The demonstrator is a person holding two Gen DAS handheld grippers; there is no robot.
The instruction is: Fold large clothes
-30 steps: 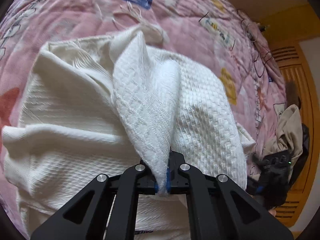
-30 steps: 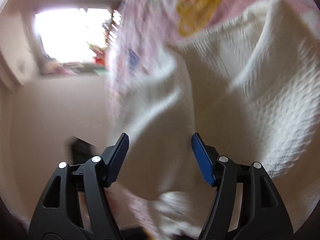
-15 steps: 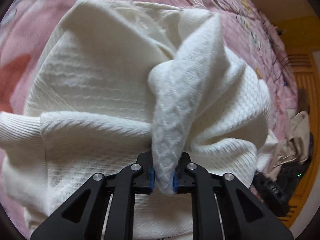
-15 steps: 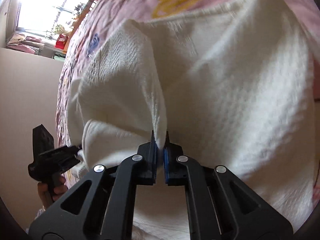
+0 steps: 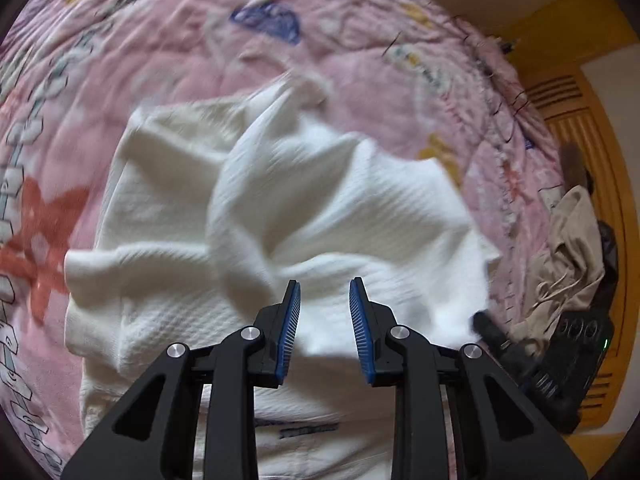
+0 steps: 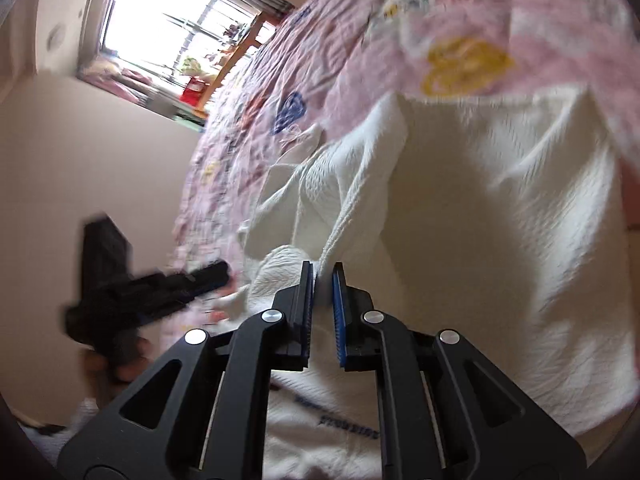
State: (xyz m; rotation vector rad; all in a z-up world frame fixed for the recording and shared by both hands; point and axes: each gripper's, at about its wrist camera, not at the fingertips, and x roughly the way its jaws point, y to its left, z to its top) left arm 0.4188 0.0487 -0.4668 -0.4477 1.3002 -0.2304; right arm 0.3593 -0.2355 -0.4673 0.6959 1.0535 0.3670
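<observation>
White knitted garment crumpled on pink quilt, left gripper opening with nothing between its pads, right gripper pinching a garment fold, jaws beginning to part

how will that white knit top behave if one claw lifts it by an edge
Likely floppy: the white knit top lies in soft folds on the pink quilt. Probably not slippery, given its textured weave. It looks thick, so a fold pinched in the right claw may sag and drag.

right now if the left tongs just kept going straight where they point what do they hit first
Most likely the white knit garment lying rumpled on the pink quilt. The left tongs are opening with nothing between them, angled down at it. Blur makes depth uncertain.
</observation>
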